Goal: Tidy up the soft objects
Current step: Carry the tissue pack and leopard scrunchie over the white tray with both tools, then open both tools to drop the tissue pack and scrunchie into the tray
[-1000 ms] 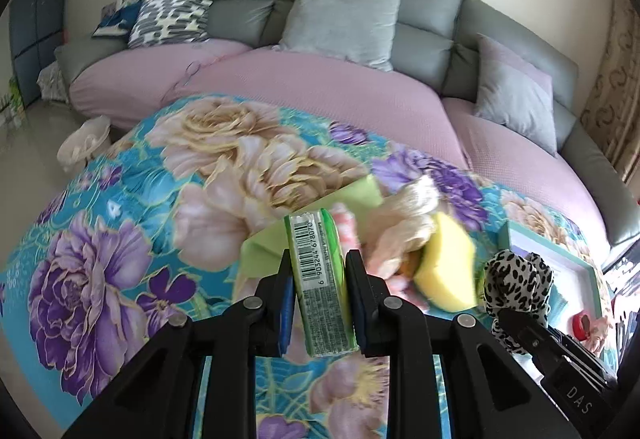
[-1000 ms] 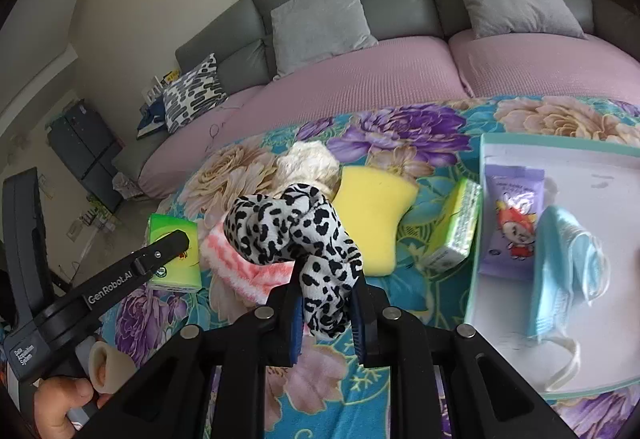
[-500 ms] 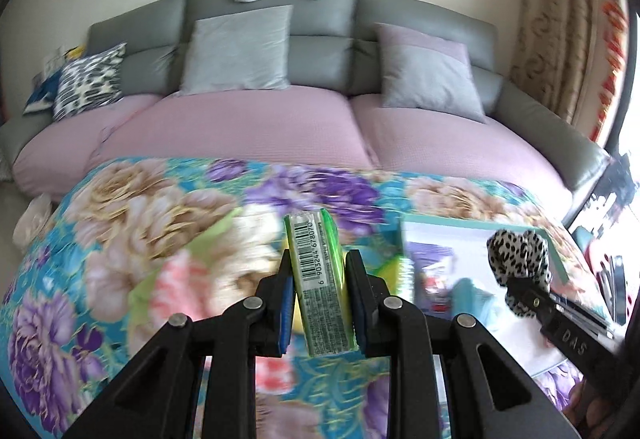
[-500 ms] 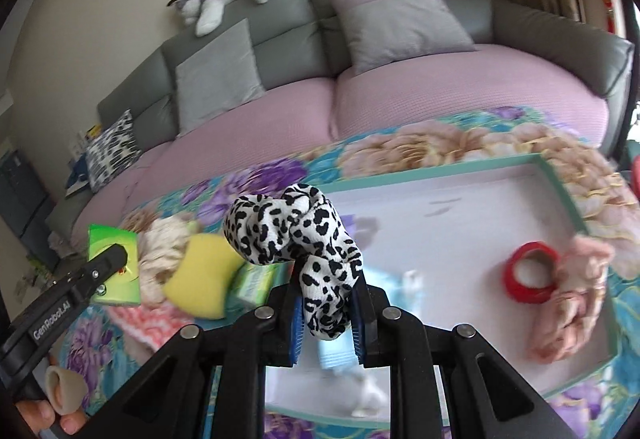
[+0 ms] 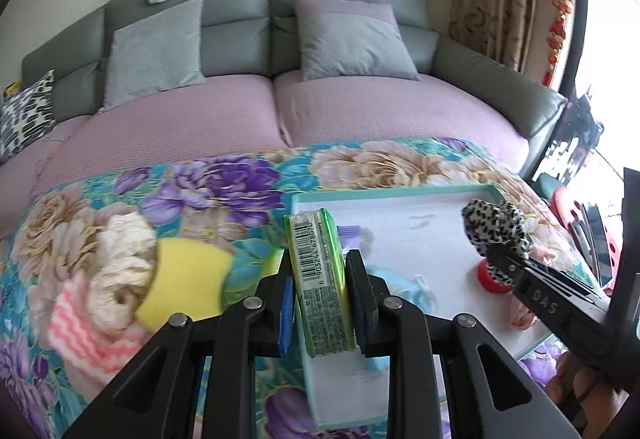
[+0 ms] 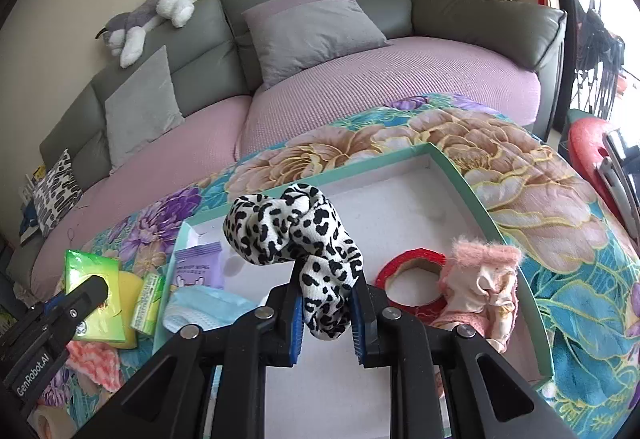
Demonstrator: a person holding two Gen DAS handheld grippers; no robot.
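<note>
My left gripper (image 5: 319,271) is shut on a green tissue pack (image 5: 320,279), held over the left edge of the white tray (image 5: 400,209); the pack also shows in the right wrist view (image 6: 94,291). My right gripper (image 6: 326,299) is shut on a leopard-print scrunchie (image 6: 292,235), held above the tray (image 6: 460,183); it also shows in the left wrist view (image 5: 496,229). In the tray lie a purple wipes pack (image 6: 198,265), a blue face mask (image 6: 208,309), a red tape roll (image 6: 412,279) and a pink fuzzy sock (image 6: 480,287).
On the floral cloth (image 5: 240,179) left of the tray lie a yellow sponge (image 5: 180,283), a cream scrunchie (image 5: 120,271), a pink striped knit (image 5: 84,331) and a second green pack (image 6: 148,303). A grey and pink sofa (image 5: 360,99) stands behind.
Both grippers swung right with their loads. The tissue pack went from over the loose pile to the tray's left edge; the scrunchie moved further over the tray's middle.
</note>
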